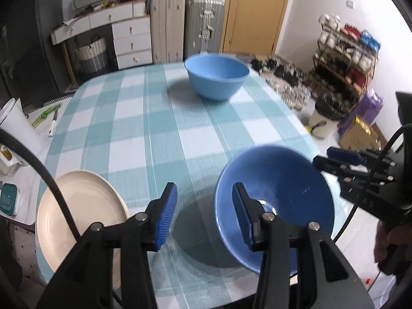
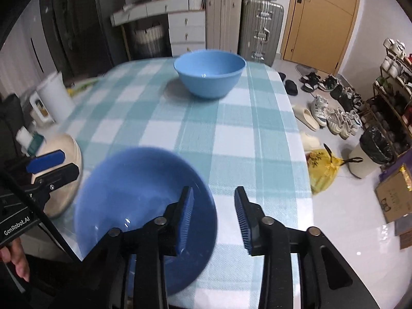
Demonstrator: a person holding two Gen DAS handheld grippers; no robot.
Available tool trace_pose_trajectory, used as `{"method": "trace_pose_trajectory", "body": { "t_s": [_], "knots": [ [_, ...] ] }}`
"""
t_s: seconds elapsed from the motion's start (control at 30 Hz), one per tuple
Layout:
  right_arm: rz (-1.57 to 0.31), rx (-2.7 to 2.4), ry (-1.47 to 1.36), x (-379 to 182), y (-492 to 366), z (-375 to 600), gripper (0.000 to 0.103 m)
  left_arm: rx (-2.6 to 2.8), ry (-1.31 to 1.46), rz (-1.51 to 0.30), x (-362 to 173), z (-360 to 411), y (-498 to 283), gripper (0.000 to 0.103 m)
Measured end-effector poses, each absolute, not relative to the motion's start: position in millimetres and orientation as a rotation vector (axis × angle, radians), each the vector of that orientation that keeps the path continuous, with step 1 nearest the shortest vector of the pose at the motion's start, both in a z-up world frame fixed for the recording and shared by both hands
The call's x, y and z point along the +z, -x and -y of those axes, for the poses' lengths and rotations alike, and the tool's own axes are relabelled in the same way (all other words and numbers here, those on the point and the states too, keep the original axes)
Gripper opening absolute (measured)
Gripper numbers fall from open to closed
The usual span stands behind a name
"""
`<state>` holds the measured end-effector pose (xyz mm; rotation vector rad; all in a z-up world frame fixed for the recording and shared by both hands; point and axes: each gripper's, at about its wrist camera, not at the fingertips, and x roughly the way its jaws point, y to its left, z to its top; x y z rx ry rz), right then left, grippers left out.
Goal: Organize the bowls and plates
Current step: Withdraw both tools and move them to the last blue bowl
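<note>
Both pairs of fingers stand parted with nothing clamped between their blue ribbed pads. On the left gripper (image 1: 204,213) the right-hand finger hangs in front of the near rim of the darker blue bowl (image 1: 283,200) while its partner hangs over bare tablecloth; whether the pad touches the rim cannot be told, and the pair is not pressing on it. On the right gripper (image 2: 213,219) the left-hand finger sits over that same bowl's (image 2: 134,195) right side and the other over the cloth, likewise released.

That darker blue bowl rests at the near edge of the table (image 1: 144,128), which is covered in a teal-and-white checked cloth. It is wide and conical, glossy inside, with a small bright glint at its bottom, and it holds nothing. Its edges are smeared by motion blur in both views.

A lighter blue bowl (image 1: 217,76) stands upright and well apart at the far end of the table, rounder and deeper, also empty. A cream plate (image 1: 77,213) lies flat at the near left corner, empty, with a black cable crossing in front of it.

From the left wrist view the right gripper shows just beside the darker bowl's right rim.
</note>
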<state>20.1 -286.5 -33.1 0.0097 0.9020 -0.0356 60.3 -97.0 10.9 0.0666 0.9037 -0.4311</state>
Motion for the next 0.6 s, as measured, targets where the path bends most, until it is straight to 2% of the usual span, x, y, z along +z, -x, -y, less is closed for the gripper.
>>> {"method": "trace_pose_trajectory", "body": {
  "t_s": [0.03,0.07,0.1,0.23,0.3,0.37,0.4,0.43,0.5,0.6],
  "knots": [
    [-0.888,-0.028,-0.02,-31,-21,286,0.05,-0.435,-0.056,-0.89,13,96,-61,0.046],
    [-0.879,-0.022,-0.03,-31,-22,285,0.061,-0.439,-0.048,-0.879,15,95,-61,0.046],
    [-0.867,-0.014,-0.04,-29,-22,284,0.066,-0.44,-0.04,-0.866,17,94,-61,0.048],
    [-0.818,-0.004,-0.094,-26,-24,280,0.07,-0.427,-0.026,-0.839,21,92,-63,0.05],
    [-0.792,-0.008,-0.13,-26,-23,278,0.078,-0.424,-0.013,-0.831,22,91,-65,0.052],
    [-0.747,-0.011,-0.173,-24,-18,277,0.082,-0.415,-0.009,-0.82,23,89,-65,0.056],
    [-0.724,-0.01,-0.196,-24,-16,277,0.088,-0.409,-0.01,-0.811,23,88,-65,0.063],
    [-0.703,-0.003,-0.225,-24,-15,276,0.091,-0.398,-0.011,-0.793,25,87,-64,0.077],
    [-0.665,0.021,-0.288,-24,-11,275,0.093,-0.375,-0.011,-0.738,31,83,-60,0.09],
    [-0.591,0.001,-0.317,-23,-5,273,0.096,-0.362,-0.033,-0.67,38,81,-56,0.092]
  ]
}}
